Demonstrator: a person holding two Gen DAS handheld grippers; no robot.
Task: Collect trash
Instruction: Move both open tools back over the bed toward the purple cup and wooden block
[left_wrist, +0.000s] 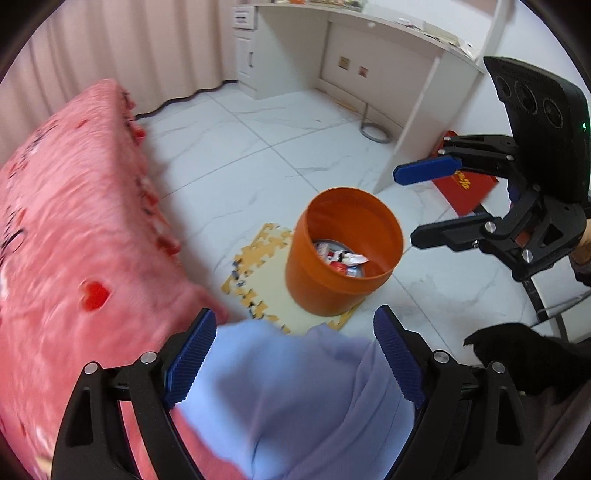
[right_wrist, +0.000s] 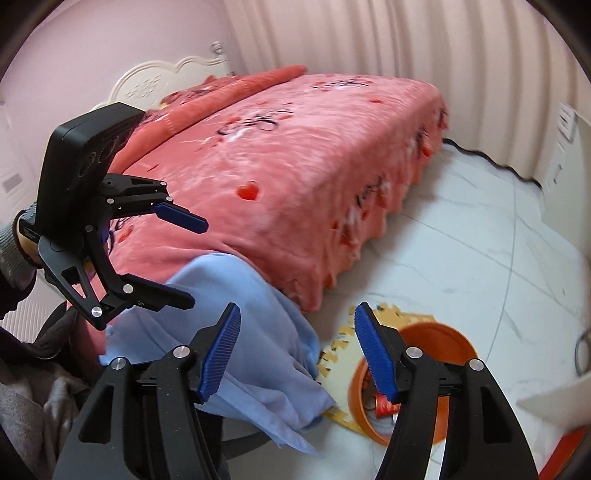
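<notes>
An orange bin (left_wrist: 343, 254) stands on the white tiled floor with several wrappers (left_wrist: 341, 258) inside; it also shows in the right wrist view (right_wrist: 436, 339), partly behind my right fingers. My left gripper (left_wrist: 295, 354) is open and empty, hovering above a light blue cloth (left_wrist: 295, 398). It appears in the right wrist view (right_wrist: 194, 258) over the bed's edge. My right gripper (right_wrist: 297, 350) is open and empty, above the bin's left side. In the left wrist view it (left_wrist: 410, 206) hangs to the right of the bin.
A pink bed (right_wrist: 295, 166) fills the left. The blue cloth (right_wrist: 240, 332) drapes off its corner. A yellow puzzle mat (left_wrist: 255, 269) lies under the bin. A white desk (left_wrist: 369, 55) stands behind, with a red bag (left_wrist: 465, 188) and a grey hose (left_wrist: 373, 131) near it.
</notes>
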